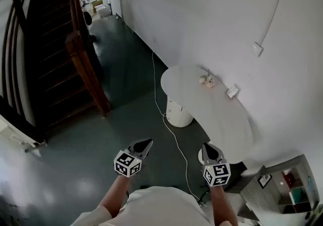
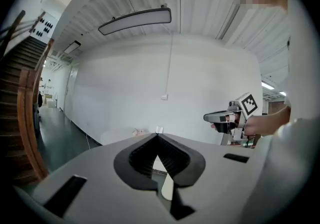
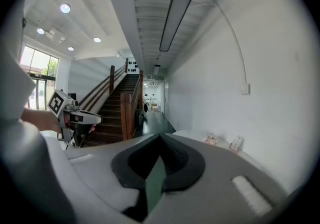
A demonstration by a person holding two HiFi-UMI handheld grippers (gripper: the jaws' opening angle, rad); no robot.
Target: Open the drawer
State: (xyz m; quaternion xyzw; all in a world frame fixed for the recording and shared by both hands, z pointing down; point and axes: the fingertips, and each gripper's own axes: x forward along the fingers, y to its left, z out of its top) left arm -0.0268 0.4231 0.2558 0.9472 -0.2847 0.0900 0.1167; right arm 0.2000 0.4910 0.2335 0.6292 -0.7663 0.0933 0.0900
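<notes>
1. The left gripper (image 1: pixel 146 144) is held out over the dark floor (image 1: pixel 126 73). Its fingers are pressed together at the tips with nothing between them.
2. The right gripper (image 1: pixel 208 148) is level with it and well apart. Its fingers also meet at the tips and hold nothing.
3. Both grippers point slightly downward, toward the white wall (image 1: pixel 217 18).
4. A white oval surface (image 1: pixel 222 119) stands on a ribbed white base (image 1: pixel 178 112) against the wall, ahead of the grippers.
5. Near the far edge of the surface, by the wall, lie a small pale bundle (image 1: pixel 207 81) and a small white card (image 1: pixel 232 91), apart from each other.
6. A thin white cable (image 1: pixel 171 130) runs along the floor past the base, between the two grippers.
7. A dark wooden staircase (image 1: pixel 50 58) with a brown post (image 1: pixel 86 71) rises at the left.
8. The drawer cannot be made out in any view. A grey cabinet (image 1: pixel 282 169) shows at the lower right corner of the head view, just right of the right gripper; its front is too small to read.
</notes>
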